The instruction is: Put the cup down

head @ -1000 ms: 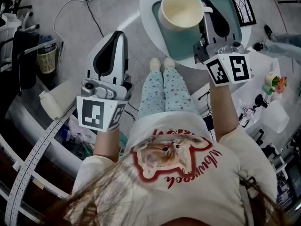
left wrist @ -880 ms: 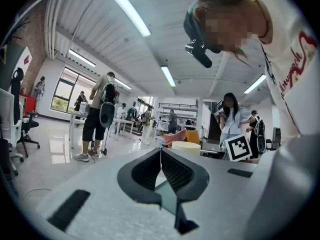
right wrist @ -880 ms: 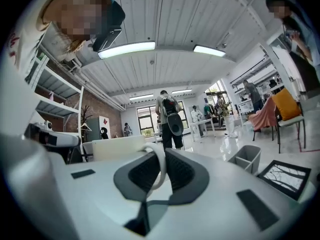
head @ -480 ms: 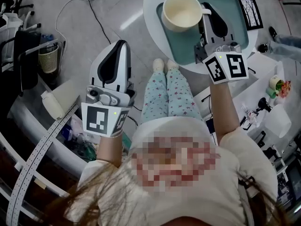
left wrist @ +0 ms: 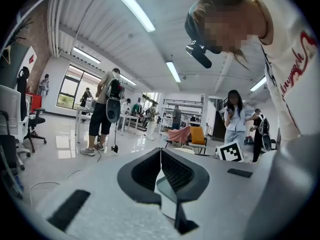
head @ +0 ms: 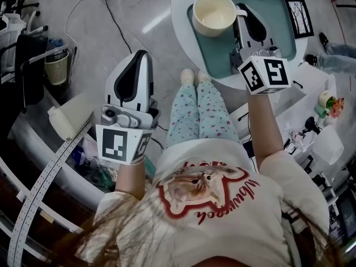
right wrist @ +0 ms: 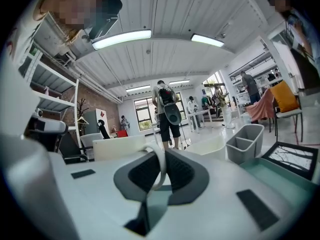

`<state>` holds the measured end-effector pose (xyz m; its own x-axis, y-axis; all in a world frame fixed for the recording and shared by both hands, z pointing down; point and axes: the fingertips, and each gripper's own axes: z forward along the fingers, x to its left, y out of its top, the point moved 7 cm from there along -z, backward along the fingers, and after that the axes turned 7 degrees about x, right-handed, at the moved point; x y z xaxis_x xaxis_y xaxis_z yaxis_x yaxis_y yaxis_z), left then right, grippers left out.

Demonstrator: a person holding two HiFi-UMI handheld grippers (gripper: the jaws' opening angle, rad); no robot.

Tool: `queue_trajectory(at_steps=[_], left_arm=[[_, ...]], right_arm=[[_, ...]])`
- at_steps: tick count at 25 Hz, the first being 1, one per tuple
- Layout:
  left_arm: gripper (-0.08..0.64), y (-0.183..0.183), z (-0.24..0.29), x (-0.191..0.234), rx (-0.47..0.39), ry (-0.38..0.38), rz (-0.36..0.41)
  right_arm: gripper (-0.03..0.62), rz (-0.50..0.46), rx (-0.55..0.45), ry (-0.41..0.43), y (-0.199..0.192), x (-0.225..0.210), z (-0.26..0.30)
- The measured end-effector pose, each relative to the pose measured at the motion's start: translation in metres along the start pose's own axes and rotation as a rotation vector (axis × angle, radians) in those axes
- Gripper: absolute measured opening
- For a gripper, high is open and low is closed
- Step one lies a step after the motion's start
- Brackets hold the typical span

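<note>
A cream cup (head: 214, 14) sits low over the teal tray (head: 283, 15) on the round white table (head: 179, 7); I cannot tell whether its base touches the tray. My right gripper (head: 242, 14) is shut on the cup's handle. In the right gripper view the white handle loop (right wrist: 160, 165) is pinched between the jaws of that gripper (right wrist: 156, 170), with the cup body (right wrist: 117, 146) just beyond. My left gripper (head: 140, 54) hangs over the floor left of the table, shut and holding nothing; its jaws meet at the tips (left wrist: 160, 153).
A grey divided organiser (right wrist: 243, 140) and a white bowl (right wrist: 207, 146) stand at the tray's far side. A framed picture (head: 297, 16) lies to its right. A waste basket (head: 54, 68) and cables lie on the floor at left. A cluttered shelf (head: 322, 121) is at right.
The right gripper has carried the cup forward and down towards the tray, so the cup looks smaller. The left gripper has hardly moved.
</note>
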<state>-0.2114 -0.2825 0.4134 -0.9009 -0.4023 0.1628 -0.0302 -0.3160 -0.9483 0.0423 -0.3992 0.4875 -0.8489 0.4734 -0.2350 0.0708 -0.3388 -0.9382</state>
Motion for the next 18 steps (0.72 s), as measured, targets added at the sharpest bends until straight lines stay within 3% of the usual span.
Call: queue_trajectory(at_steps=[18], left_arm=[[0.015,-0.006,0.006,0.005,0.011,0.009,-0.013]], right_arm=[[0.046,-0.048,0.096,-0.003,-0.029,-0.015,0.020]])
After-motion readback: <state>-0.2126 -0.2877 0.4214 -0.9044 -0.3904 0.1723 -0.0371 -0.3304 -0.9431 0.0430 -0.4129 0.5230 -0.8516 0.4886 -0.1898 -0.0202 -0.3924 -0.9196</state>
